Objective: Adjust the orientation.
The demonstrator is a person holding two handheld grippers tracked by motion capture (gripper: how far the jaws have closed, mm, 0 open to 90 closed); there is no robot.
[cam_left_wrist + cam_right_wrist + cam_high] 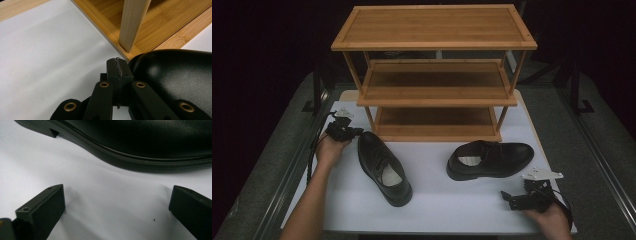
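Left claw (354, 132) sits at about nine o'clock on the table (437, 200), its jaws pressed together on nothing, tips just beside the heel end of the left shoe (383, 167). Its own view brings out what the high view cannot: the two pads (117, 72) meet flush, the shoe's glossy black leather (175, 75) bulges at three o'clock of the jaws, and a leg of the wooden rack (132, 25) stands at one o'clock on the bottom shelf. From above, that shoe runs from the claw toward five o'clock, opening up, pale insole showing.

Right claw (508, 197) lies at about four o'clock on the table with its jaws spread wide. Its own view shows bare white table between the jaws and the sole and heel of the right shoe (140, 142) across twelve o'clock, apart from both tips. Seen from the high view, the right shoe (489, 159) lies at eleven o'clock of that claw, toe pointing to three o'clock, in front of the rack (434, 75).
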